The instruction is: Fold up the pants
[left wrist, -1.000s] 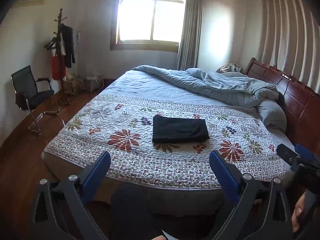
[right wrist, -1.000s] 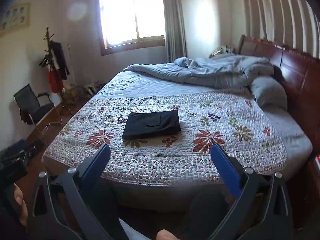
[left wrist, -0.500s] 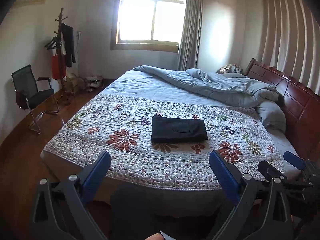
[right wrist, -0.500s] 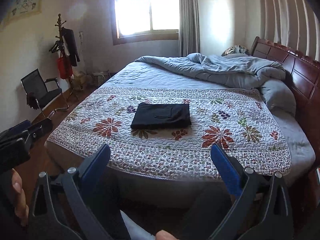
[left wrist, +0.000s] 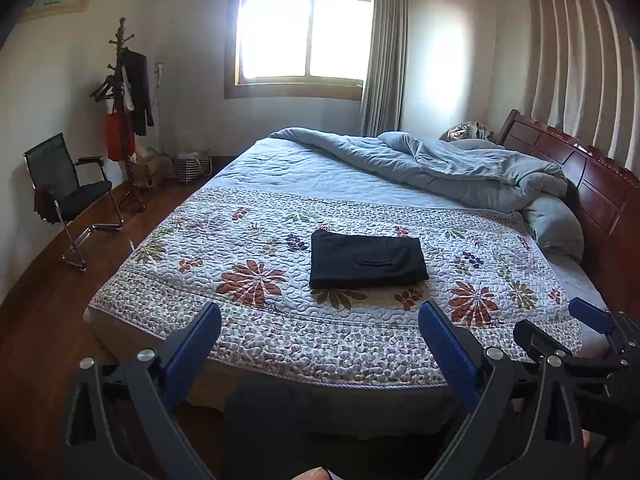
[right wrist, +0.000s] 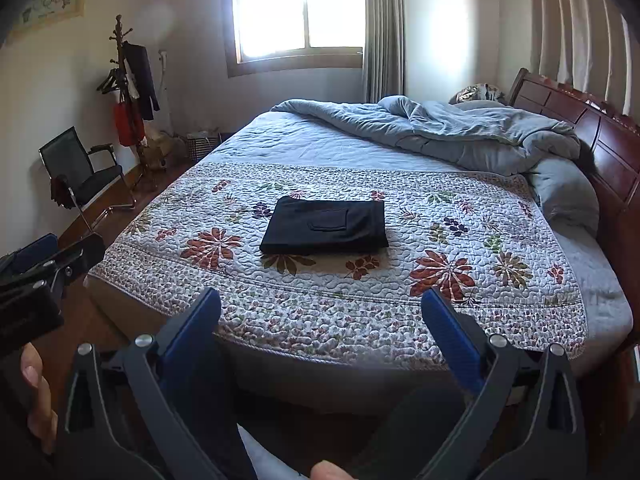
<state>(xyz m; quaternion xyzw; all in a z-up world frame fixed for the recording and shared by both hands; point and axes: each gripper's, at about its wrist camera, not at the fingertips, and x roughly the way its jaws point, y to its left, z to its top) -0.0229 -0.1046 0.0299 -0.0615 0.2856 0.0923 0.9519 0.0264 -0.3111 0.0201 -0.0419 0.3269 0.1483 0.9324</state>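
Low in both wrist views, the left gripper point(left wrist: 320, 344) and the right gripper point(right wrist: 320, 320) hang over the near edge of the bed with their blue-padded fingers point(left wrist: 196, 344) spread wide and nothing between them. The right gripper also shows at the lower right edge of the left view, and the left one pokes in at the left edge of the right view, a hand point(right wrist: 38, 396) beneath it. Past the fingers, in the middle of each frame, the black pants point(left wrist: 366, 259) lie folded into a flat rectangle on the flowered quilt point(left wrist: 248, 312), well apart from both tools. Beyond, toward the upper right, a rumpled blue duvet point(left wrist: 452, 168) is heaped against the wooden headboard point(left wrist: 600, 196). At the left sit a black chair point(left wrist: 68, 196) and a coat stand point(left wrist: 122, 92), with the bright window point(left wrist: 304, 36) up top.
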